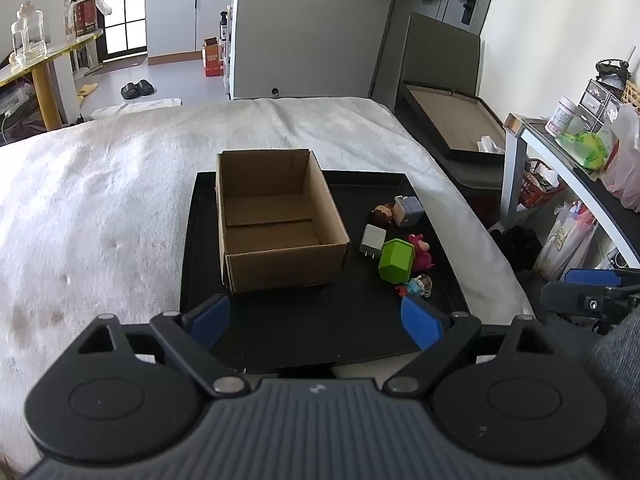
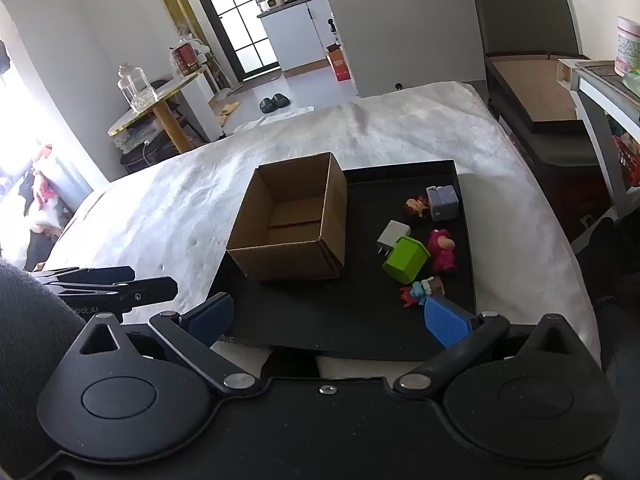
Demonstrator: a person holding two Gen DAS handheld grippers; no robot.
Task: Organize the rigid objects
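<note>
Box: open cardboard box (image 1: 276,220) stands empty on the left part of the black tray (image 1: 320,328). It looks light and stiff.
Toys: white plug (image 1: 373,241), green block (image 1: 395,261), pink bear (image 1: 422,251), purple cube (image 1: 409,210), brown-haired doll (image 1: 383,214) and blue-and-red figure (image 1: 416,286) lie close together on the tray, right of the box.
Feel: all look small, hard and light. The smooth block may slip.
Hold: pinch flat sides of the block, plug and cube; pinch the bear round its middle.
Left gripper (image 1: 316,320): jaws wide apart, holding nothing, over the near tray edge.
Right gripper (image 2: 328,322): jaws wide apart, holding nothing, near the blue-and-red figure.
</note>
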